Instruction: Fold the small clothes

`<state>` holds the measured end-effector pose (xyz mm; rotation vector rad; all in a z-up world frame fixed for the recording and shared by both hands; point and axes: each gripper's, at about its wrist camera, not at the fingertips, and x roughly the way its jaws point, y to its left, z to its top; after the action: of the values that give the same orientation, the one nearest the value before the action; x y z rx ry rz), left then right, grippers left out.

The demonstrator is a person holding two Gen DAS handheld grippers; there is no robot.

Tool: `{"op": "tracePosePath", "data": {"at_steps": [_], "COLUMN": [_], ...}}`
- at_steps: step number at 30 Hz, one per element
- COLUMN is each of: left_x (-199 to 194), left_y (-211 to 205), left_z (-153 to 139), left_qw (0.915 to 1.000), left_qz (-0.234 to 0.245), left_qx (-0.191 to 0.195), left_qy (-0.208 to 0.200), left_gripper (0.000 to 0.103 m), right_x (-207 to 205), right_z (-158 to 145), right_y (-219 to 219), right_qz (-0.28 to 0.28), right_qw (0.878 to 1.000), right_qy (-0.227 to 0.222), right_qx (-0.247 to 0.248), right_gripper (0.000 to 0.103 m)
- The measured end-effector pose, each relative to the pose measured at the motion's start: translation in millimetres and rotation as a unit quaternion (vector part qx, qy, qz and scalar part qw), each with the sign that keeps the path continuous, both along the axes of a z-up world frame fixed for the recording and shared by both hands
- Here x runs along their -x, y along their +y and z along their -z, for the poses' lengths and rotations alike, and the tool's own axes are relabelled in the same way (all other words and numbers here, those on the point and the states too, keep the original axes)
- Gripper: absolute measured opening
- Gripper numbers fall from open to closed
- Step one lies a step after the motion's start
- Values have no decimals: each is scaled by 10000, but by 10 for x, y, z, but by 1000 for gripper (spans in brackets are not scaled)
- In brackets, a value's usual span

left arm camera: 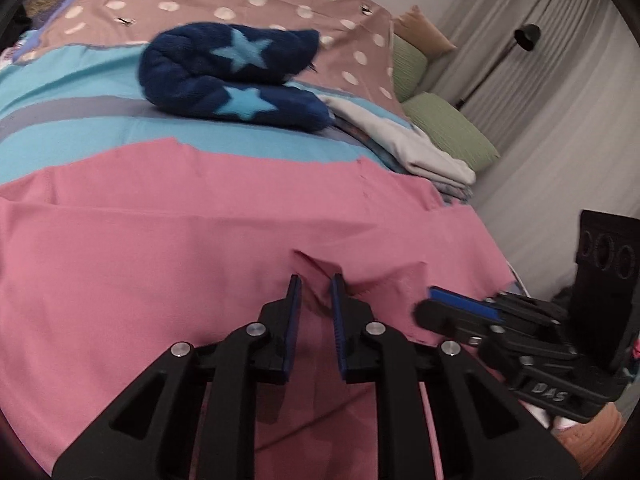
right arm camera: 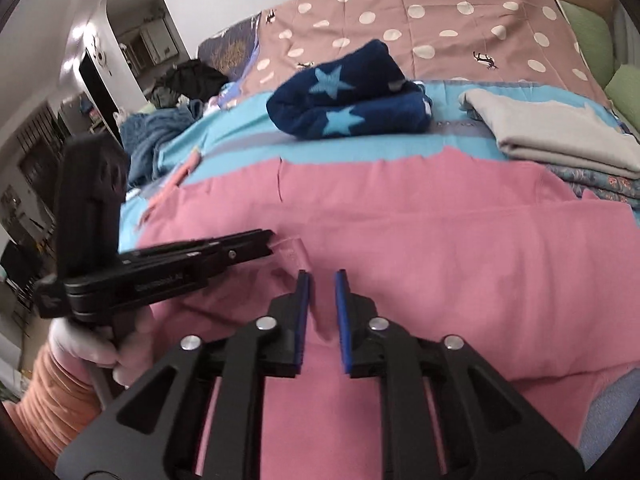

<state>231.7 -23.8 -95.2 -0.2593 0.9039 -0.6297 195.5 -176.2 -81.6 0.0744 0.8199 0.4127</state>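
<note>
A pink garment (left arm camera: 160, 240) lies spread flat over the near part of the bed and fills the lower half of both views (right arm camera: 440, 240). My left gripper (left arm camera: 316, 280) is shut on a small raised fold of this pink cloth near its front edge. The right wrist view shows it from the side (right arm camera: 269, 240), held by a gloved hand (right arm camera: 100, 344), with the pinched fold at its tip. My right gripper (right arm camera: 322, 276) hovers close to the right of it over the same garment. Its jaws stand slightly apart with nothing pinched. The left wrist view also catches it (left arm camera: 426, 304).
A folded navy fleece with light-blue stars (left arm camera: 232, 76) sits on the turquoise bedcover (left arm camera: 80, 148) beyond the pink garment. A folded grey cloth stack (right arm camera: 560, 136) lies at the right, with green pillows (left arm camera: 448, 128) and a floor lamp (left arm camera: 524, 36) behind. Loose clothes (right arm camera: 152, 136) are heaped at the left.
</note>
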Motion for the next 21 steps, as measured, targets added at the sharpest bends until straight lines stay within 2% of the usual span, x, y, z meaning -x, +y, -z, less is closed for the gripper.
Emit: {"op": "tracePosePath", "data": {"at_steps": [2,5,9,10,13,17,18,19,20,21], "left_x": [10,21,-6,-21,-62,-116,-126,-126,-131,-125], "left_y": [-36,-73,-72,-75,-101,-167,-198,-213,-265,-268], "left_z": [15,6,49,69,104,112,107,102,114,126], "left_qw": [9988,9971,9922,9913,9905,9909,9920,9937,9958,9963], "left_qz": [218,339,366,345,278,150,99,67,53,36], "left_qx": [357,532,919,975,1005,975,922,821,626,575], "left_qy": [268,436,762,817,894,918,859,765,669,639], "left_gripper": [16,22,46,48,48,48,39,7,2,1], "right_x": [24,20,118,131,175,185,183,183,182,184], "right_z": [61,99,109,103,98,105,109,112,110,102], "right_y": [26,56,167,195,274,290,294,296,291,283], "right_qz": [16,-43,-278,-319,-415,-452,-466,-460,-446,-434], "right_qw": [10000,10000,9995,9993,9983,9983,9983,9983,9984,9986], "right_qy": [60,75,-30,-73,-204,-216,-208,-206,-200,-200], "right_qx": [67,23,116,174,351,302,292,293,276,246], "right_gripper": [14,14,11,11,10,6,6,6,6,6]}}
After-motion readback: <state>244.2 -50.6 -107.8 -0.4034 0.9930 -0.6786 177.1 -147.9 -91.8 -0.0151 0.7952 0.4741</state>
